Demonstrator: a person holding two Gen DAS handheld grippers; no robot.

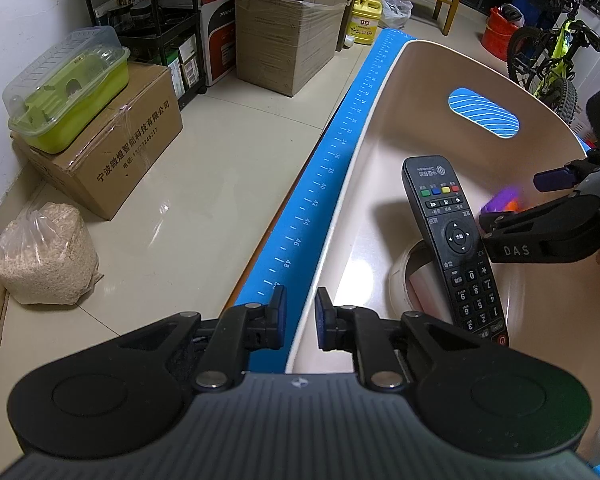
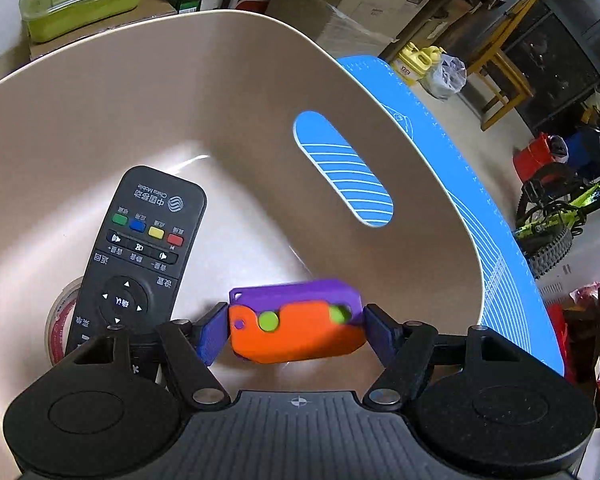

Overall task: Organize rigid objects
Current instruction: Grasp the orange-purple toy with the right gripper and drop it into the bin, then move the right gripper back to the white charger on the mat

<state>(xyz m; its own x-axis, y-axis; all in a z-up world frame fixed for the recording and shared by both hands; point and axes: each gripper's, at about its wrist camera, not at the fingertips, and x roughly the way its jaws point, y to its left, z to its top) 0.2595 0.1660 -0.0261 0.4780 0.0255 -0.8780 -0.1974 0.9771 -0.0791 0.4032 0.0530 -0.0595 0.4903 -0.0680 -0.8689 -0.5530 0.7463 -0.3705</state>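
Note:
A beige plastic bin (image 1: 420, 92) stands on a blue ruled mat (image 1: 332, 160). Inside it, a black remote (image 1: 452, 240) leans on a roll of tape (image 1: 400, 280). My left gripper (image 1: 301, 314) is shut on the bin's near rim, one pad on each side of the wall. My right gripper (image 2: 296, 332) hangs inside the bin (image 2: 180, 100) with its jaws wide. An orange and purple toy (image 2: 296, 340) with green dots sits blurred between the sharp pads, loose in the gap. In the right wrist view the remote (image 2: 140, 248) and tape (image 2: 60, 320) lie to the left.
Left of the mat is tiled floor with a cardboard box (image 1: 112, 152) bearing a green lidded tub (image 1: 72, 88), a bag of pellets (image 1: 44, 256), stacked cartons (image 1: 284, 28) and a black shelf. A yellow jug (image 1: 366, 16), a wooden stool and a bicycle (image 1: 552, 60) stand beyond.

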